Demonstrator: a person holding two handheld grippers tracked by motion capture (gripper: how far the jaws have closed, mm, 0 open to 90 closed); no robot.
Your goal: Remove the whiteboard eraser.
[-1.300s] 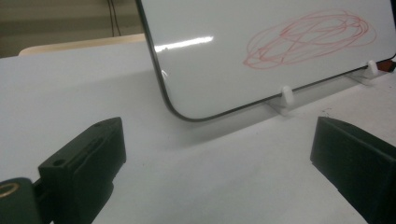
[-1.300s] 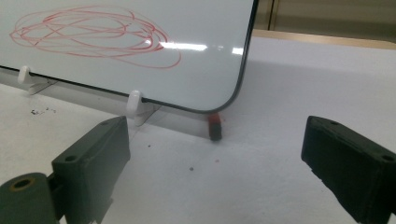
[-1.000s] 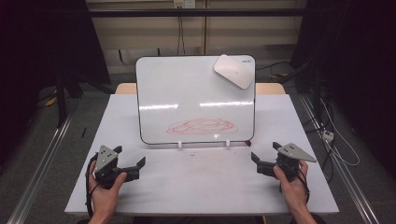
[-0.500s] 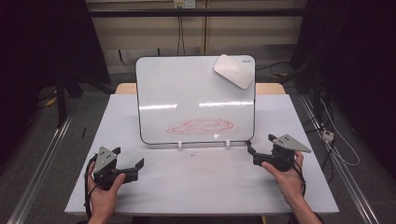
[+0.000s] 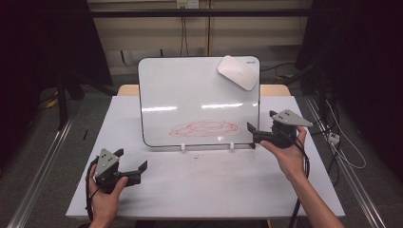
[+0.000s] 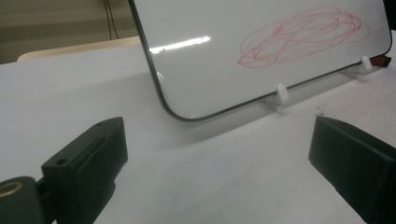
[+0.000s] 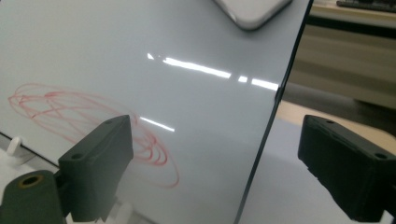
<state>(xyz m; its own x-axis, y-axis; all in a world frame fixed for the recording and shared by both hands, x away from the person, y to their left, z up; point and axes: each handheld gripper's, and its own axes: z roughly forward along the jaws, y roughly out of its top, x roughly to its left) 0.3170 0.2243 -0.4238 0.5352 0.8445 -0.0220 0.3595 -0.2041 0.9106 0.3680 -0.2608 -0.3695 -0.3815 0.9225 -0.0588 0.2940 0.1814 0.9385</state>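
Since a second ago our right gripper (image 5: 260, 132) has lifted off the table (image 5: 199, 185) and moved forward to the whiteboard (image 5: 190, 95)'s lower right edge. Its jaws stand wide apart, holding nothing, straddling that edge in the right gripper view, probably to steady the board. Our left gripper (image 5: 135, 167) rests low near the front, equally wide and empty. The red scribble (image 5: 204, 128) sits low on the propped board; the white eraser (image 5: 239, 72) clings at its top right corner.
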